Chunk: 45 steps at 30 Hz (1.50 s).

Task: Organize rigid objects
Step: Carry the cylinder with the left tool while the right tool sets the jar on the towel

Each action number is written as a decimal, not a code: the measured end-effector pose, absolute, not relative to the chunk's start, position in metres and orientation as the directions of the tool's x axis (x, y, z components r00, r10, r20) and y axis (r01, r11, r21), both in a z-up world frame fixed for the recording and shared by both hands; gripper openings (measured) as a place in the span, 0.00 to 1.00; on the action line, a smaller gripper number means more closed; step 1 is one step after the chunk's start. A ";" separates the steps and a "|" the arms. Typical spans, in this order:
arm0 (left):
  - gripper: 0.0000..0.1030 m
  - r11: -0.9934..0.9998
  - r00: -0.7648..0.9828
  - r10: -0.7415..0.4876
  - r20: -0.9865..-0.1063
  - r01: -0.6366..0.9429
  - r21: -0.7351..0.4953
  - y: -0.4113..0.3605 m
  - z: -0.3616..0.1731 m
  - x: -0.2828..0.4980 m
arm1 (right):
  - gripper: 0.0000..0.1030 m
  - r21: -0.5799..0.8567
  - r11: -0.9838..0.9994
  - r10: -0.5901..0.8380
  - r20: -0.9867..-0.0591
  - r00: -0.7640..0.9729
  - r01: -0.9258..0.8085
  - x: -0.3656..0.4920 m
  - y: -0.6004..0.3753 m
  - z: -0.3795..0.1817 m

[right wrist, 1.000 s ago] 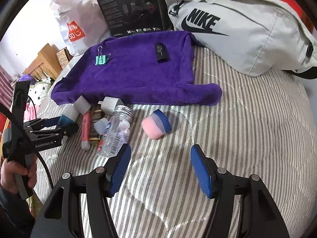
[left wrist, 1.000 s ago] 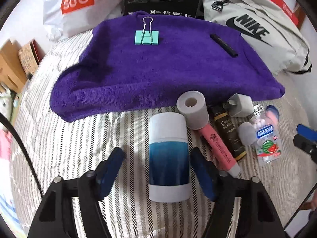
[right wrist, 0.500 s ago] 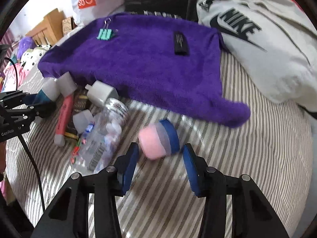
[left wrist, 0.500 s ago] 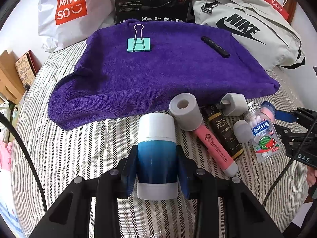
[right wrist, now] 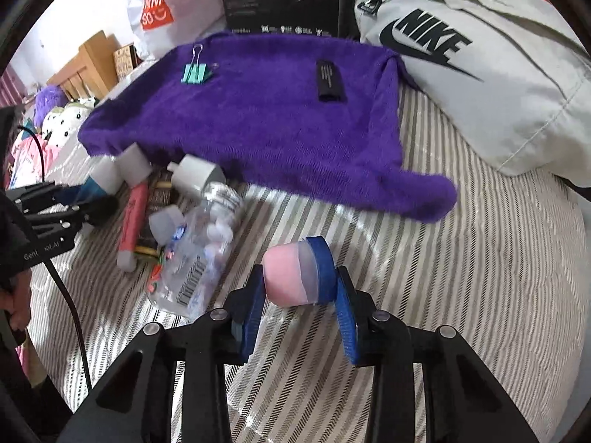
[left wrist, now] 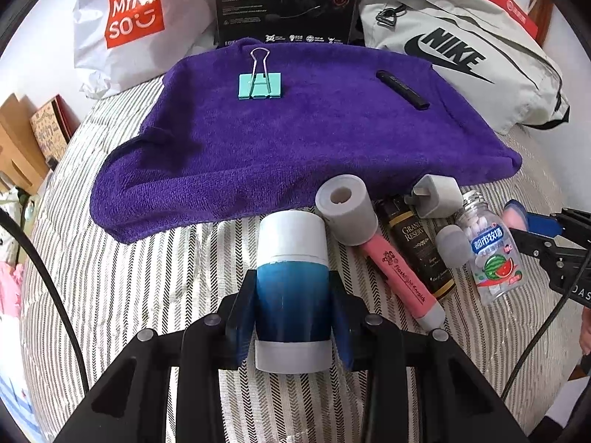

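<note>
My left tongs (left wrist: 291, 310) were clamped on the blue-and-white tube (left wrist: 291, 288) lying on the striped bed (left wrist: 147, 288); my right tongs (right wrist: 301, 295) gripped the pink-and-blue jar (right wrist: 295, 277) near the purple towel (right wrist: 266, 118).

Black angular hand-held gripper (left wrist: 291, 317) frames, ribbed blue finger pads (right wrist: 347, 317) (silver screws), trailing black cables (left wrist: 48, 280)

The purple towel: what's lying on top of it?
On the purple towel lie a teal binder clip and a black stick. Anything beneath the towel is hidden.
</note>
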State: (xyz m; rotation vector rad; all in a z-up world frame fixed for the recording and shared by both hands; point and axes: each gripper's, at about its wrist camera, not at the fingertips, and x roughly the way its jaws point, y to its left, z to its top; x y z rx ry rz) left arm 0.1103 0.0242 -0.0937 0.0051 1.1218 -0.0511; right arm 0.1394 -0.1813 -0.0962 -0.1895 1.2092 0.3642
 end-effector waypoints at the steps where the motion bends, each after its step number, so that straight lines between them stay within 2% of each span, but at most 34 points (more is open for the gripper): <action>1: 0.33 0.999 0.435 -0.042 -0.899 0.047 -0.024 0.024 -0.093 0.110 | 0.35 0.046 0.928 0.172 -0.933 0.315 -0.370 0.138 -0.181 -0.095; 4: 0.33 0.997 0.426 -0.076 -0.902 0.031 -0.069 0.031 -0.090 0.108 | 0.35 0.080 0.929 0.198 -0.932 0.303 -0.362 0.136 -0.182 -0.090; 8: 0.33 0.998 0.425 -0.063 -0.903 0.015 -0.062 0.038 -0.085 0.104 | 0.35 0.088 0.927 0.211 -0.926 0.313 -0.364 0.132 -0.184 -0.079; 18: 0.33 0.990 0.449 -0.126 -0.885 0.003 -0.139 0.055 -0.061 0.098 | 0.35 0.110 0.925 0.240 -0.912 0.334 -0.363 0.134 -0.183 -0.061; 33: 0.33 0.992 0.496 -0.107 -0.862 -0.011 -0.130 0.068 -0.027 0.135 | 0.35 0.107 0.926 0.257 -0.881 0.398 -0.362 0.191 -0.178 -0.033; 45: 0.33 0.990 0.501 -0.115 -0.858 -0.011 -0.139 0.071 -0.028 0.187 | 0.35 0.069 0.931 0.195 -0.923 0.331 -0.358 0.257 -0.157 -0.079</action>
